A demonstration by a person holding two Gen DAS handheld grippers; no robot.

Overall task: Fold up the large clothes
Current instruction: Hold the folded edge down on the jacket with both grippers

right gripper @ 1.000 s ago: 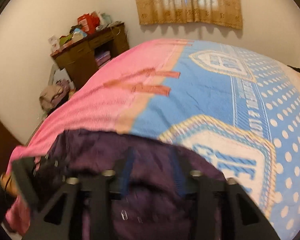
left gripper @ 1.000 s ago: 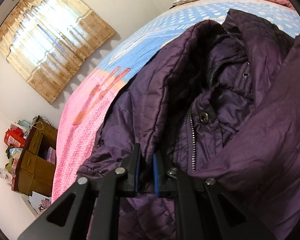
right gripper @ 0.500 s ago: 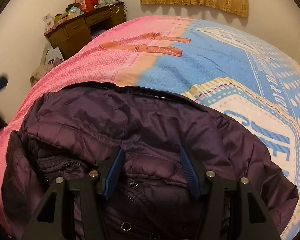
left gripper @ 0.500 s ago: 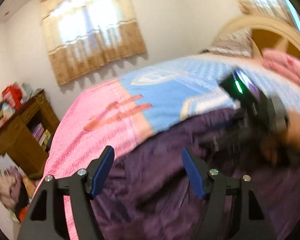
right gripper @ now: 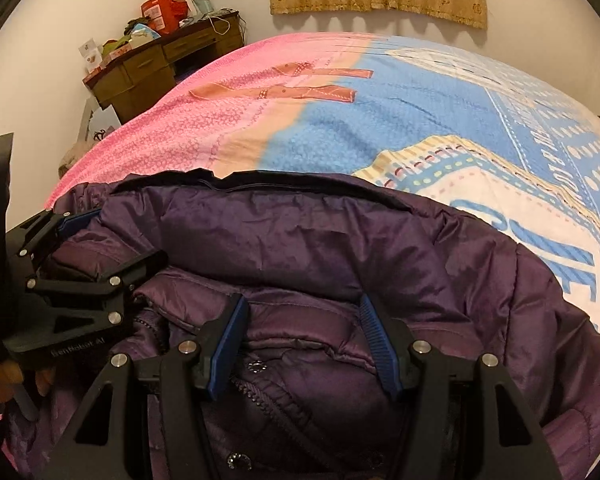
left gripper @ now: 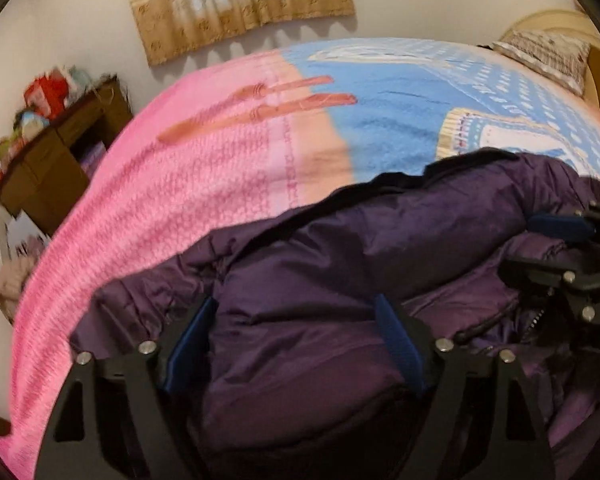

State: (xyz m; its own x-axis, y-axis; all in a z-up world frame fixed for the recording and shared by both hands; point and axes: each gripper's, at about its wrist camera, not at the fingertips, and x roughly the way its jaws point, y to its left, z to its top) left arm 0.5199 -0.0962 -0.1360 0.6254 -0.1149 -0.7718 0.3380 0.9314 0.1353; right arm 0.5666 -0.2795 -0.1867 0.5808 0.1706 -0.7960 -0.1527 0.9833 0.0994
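Currently, the purple padded jacket [right gripper: 320,248] lies on the bed [right gripper: 400,120], at the near edge of the pink-and-blue bedspread, with one large panel laid over its front. The zipper [right gripper: 256,396] and snap buttons [right gripper: 255,367] show below that panel's edge in the right wrist view, so the garment reads as partly folded, not finished.

Left tongs [left gripper: 296,344]: jaws opening and standing wide over the jacket's outer fabric. Cloth lies between the blue pads [left gripper: 190,344], but the pads do not press on it.

Right tongs [right gripper: 304,344]: jaws moderately apart, straddling a padded ridge near the fold edge. No pinch is visible; the pads appear clear of the fabric on both sides.

Assessment: a first fold seems to be laid down and let go. Remaining work is judged to be the sleeves and sides, which are largely out of view, then a further fold to reduce the bundle and some smoothing. The bulky filling is likely to spring back unless pressed flat.
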